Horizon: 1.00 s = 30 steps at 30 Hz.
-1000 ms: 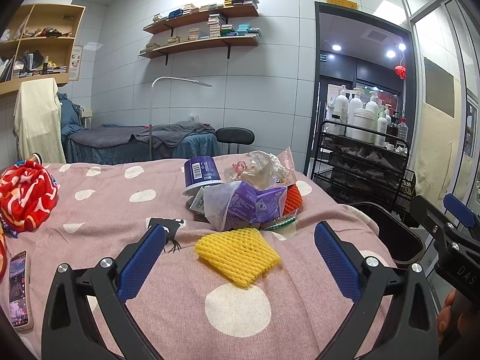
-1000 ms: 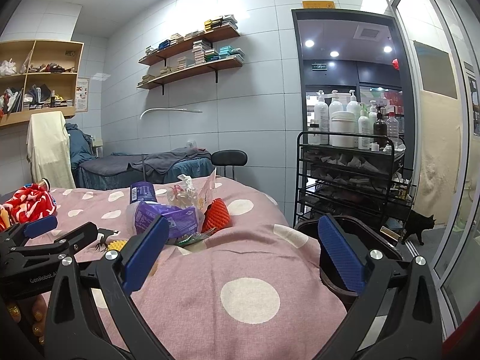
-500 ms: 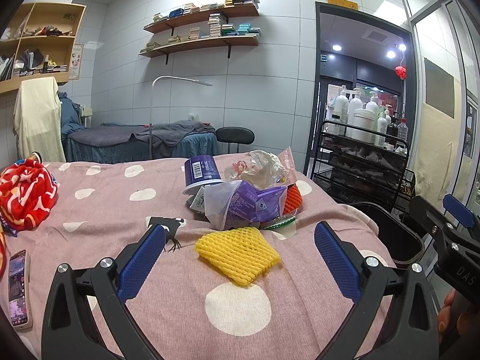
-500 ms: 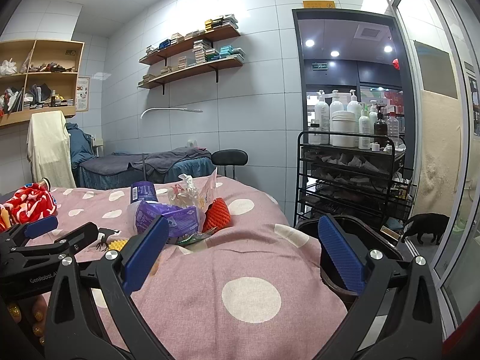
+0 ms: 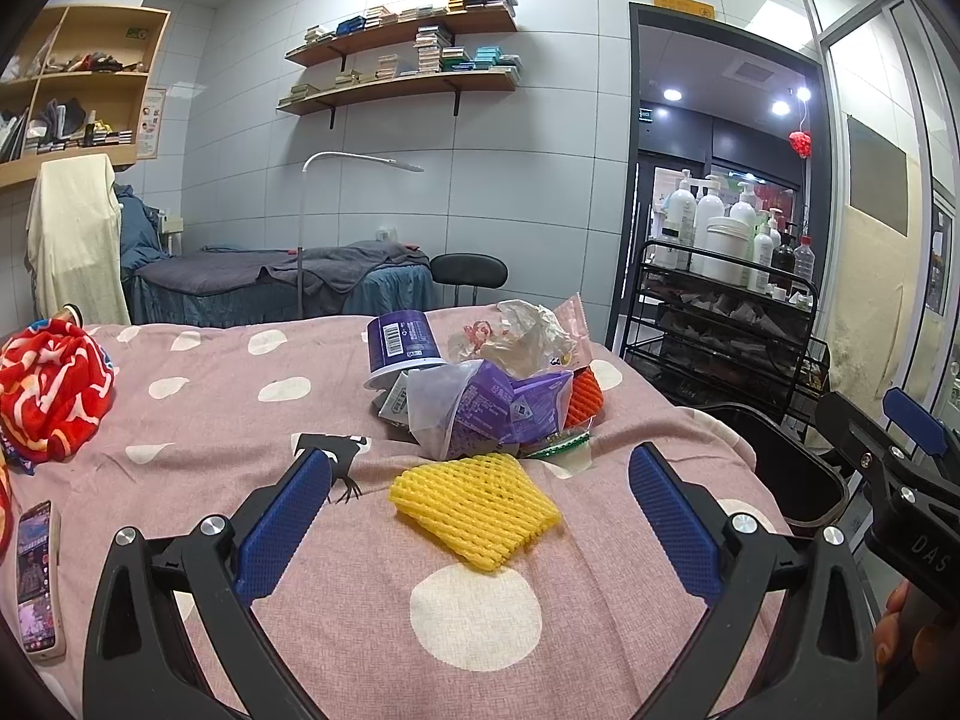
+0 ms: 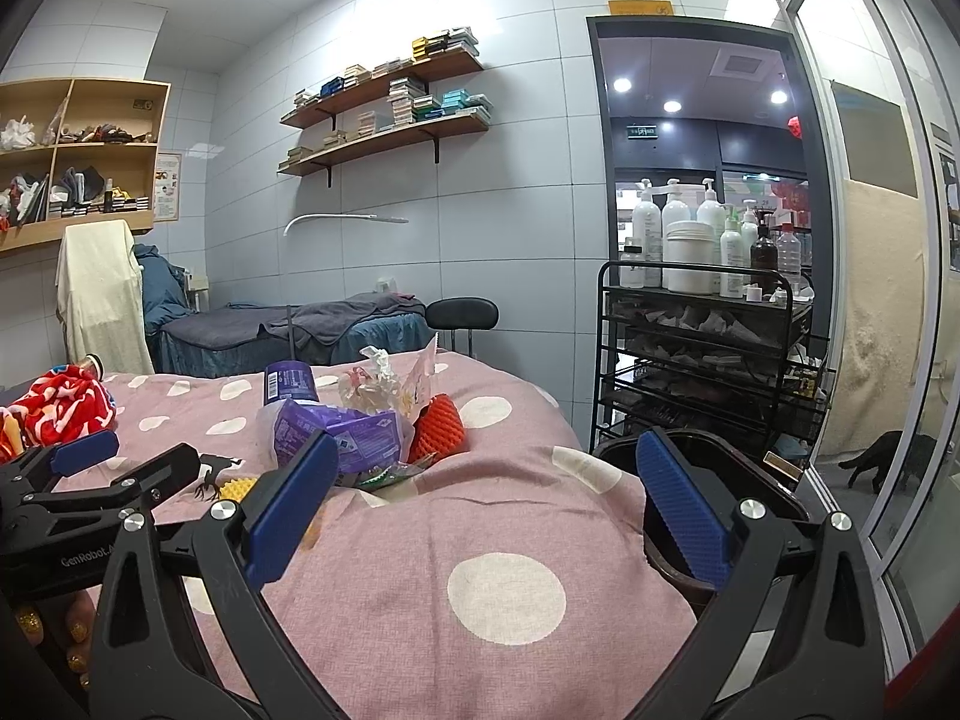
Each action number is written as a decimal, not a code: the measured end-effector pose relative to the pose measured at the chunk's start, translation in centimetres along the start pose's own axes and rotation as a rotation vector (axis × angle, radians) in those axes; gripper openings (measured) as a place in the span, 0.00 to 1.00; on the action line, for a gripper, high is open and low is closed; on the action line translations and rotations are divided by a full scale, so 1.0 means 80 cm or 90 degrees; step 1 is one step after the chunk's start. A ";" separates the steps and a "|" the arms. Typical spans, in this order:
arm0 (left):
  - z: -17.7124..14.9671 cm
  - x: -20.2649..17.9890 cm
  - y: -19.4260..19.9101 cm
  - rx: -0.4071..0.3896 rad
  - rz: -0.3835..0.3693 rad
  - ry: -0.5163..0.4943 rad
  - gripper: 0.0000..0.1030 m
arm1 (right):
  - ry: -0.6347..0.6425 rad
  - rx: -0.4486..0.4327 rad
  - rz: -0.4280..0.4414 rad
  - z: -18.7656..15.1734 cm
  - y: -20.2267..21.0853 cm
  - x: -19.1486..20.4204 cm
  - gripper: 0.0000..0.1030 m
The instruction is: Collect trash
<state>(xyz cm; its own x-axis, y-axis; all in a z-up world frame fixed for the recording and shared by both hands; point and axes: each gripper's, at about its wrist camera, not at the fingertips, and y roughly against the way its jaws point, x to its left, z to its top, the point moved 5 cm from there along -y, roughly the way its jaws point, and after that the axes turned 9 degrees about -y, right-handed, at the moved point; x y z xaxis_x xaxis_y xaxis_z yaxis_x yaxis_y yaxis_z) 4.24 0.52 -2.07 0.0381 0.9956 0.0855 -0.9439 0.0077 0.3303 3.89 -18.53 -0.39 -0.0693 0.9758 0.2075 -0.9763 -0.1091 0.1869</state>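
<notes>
A heap of trash lies on the pink polka-dot bed cover (image 5: 252, 420): a yellow foam net (image 5: 474, 501) in front, a purple wrapper (image 5: 498, 408), a purple cup (image 5: 399, 342) lying tilted, crumpled clear plastic (image 5: 528, 336) and an orange foam net (image 5: 585, 393). My left gripper (image 5: 480, 519) is open, low over the bed, with the yellow net between and just beyond its fingertips. My right gripper (image 6: 486, 501) is open to the right of the heap, near the black bin (image 6: 708, 462) beside the bed. The same bin (image 5: 774, 456) shows at the bed's right edge.
A red patterned cloth (image 5: 51, 390) and a phone (image 5: 39, 576) lie on the bed's left side. A black trolley (image 6: 702, 360) with bottles stands behind the bin. A black cat (image 6: 882, 459) walks behind the glass door. A massage bed (image 5: 282, 282) and a stool (image 5: 468, 270) stand at the back.
Both grippers have stayed put and open. The black cat behind the glass has walked to the right.
</notes>
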 end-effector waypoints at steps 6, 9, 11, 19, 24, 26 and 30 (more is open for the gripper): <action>0.001 -0.001 0.001 0.001 -0.001 0.000 0.95 | 0.002 0.001 0.001 -0.001 -0.001 0.003 0.96; 0.001 -0.001 0.001 0.002 -0.001 -0.001 0.95 | 0.002 0.002 0.002 -0.002 -0.001 0.004 0.96; 0.001 -0.001 0.001 0.003 -0.002 0.000 0.95 | 0.001 0.003 0.002 -0.002 -0.001 0.005 0.96; 0.000 -0.001 0.001 0.003 -0.002 0.000 0.95 | 0.002 0.004 0.002 -0.003 -0.001 0.005 0.96; -0.004 -0.003 -0.006 0.018 -0.016 -0.006 0.95 | 0.003 0.019 0.003 -0.006 -0.008 0.005 0.96; -0.008 -0.003 -0.011 0.032 -0.029 -0.008 0.95 | 0.002 0.039 0.005 -0.009 -0.017 0.002 0.96; -0.019 -0.002 -0.028 0.083 -0.055 -0.017 0.95 | 0.002 0.115 0.008 -0.020 -0.044 -0.006 0.96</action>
<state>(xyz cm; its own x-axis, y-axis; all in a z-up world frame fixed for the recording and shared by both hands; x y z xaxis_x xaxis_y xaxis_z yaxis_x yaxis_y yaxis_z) 5.84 0.51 -4.25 0.1271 0.9890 0.0756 -0.8861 0.0790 0.4568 7.03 -18.30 -2.66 -0.0826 0.9746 0.2083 -0.9229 -0.1537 0.3530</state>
